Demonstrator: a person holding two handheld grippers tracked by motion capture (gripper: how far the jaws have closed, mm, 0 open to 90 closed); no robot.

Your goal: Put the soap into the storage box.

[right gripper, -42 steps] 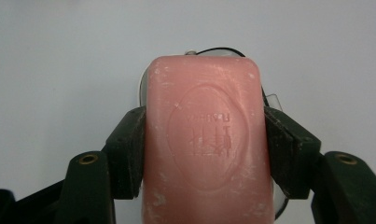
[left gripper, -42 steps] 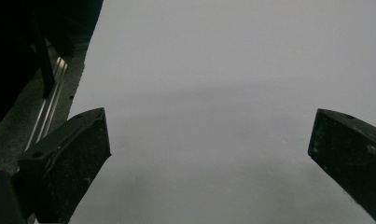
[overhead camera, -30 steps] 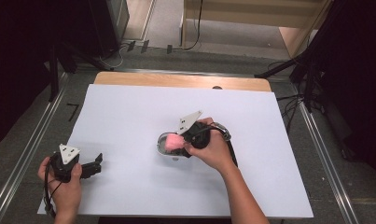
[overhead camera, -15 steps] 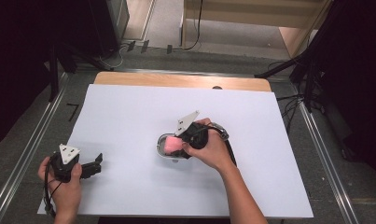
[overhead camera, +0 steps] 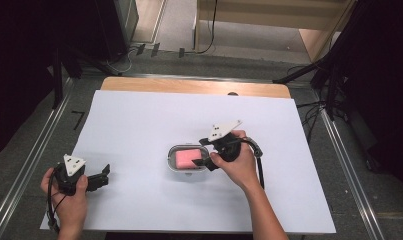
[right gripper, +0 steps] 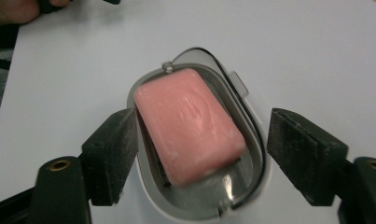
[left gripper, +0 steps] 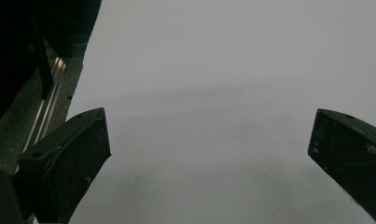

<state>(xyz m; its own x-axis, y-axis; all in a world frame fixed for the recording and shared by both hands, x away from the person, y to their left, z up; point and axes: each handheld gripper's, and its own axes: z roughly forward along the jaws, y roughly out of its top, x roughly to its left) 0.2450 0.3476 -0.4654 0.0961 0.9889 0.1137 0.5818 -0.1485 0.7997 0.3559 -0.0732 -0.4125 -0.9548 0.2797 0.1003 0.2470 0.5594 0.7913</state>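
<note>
Near the table's (overhead camera: 139,115) front left corner the left gripper (overhead camera: 100,178) rests released and idle, jaws wide over bare white surface. Toward the middle, the pink soap (right gripper: 190,123) lies tilted in its oval dish (right gripper: 255,140). The right gripper (right gripper: 199,154) straddles the dish, its jaws having just opened, apparently after setting the soap down.

The right gripper (overhead camera: 205,163), its jaws just opening, sits beside the soap dish (overhead camera: 173,159) (pink soap (overhead camera: 187,158) inside).

I see a matt, waxy pink soap bar (right gripper: 190,126) in a glossy plastic dish (right gripper: 251,135); the table (overhead camera: 139,125) wears smooth white paper over a wood edge.
</note>
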